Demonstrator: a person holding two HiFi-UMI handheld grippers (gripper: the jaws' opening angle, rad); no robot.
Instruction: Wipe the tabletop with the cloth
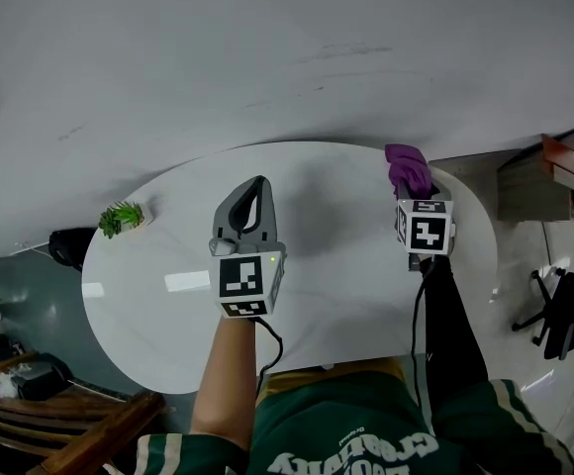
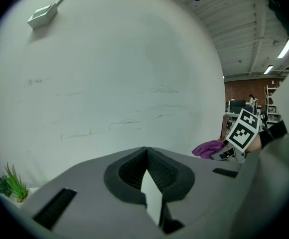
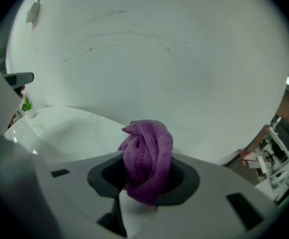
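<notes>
Cloth (image 3: 146, 156) sits clamped in your right gripper (image 1: 418, 192), left gripper (image 1: 254, 198) pinched together empty; wiping looks not yet begun, so press it down onto the tabletop (image 1: 346, 275) next.

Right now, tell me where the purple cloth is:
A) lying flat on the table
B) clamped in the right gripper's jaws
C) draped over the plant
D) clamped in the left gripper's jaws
B: the right gripper view shows the cloth bunched up between the jaws of the right gripper, while the left gripper has its jaws together on nothing.
</notes>
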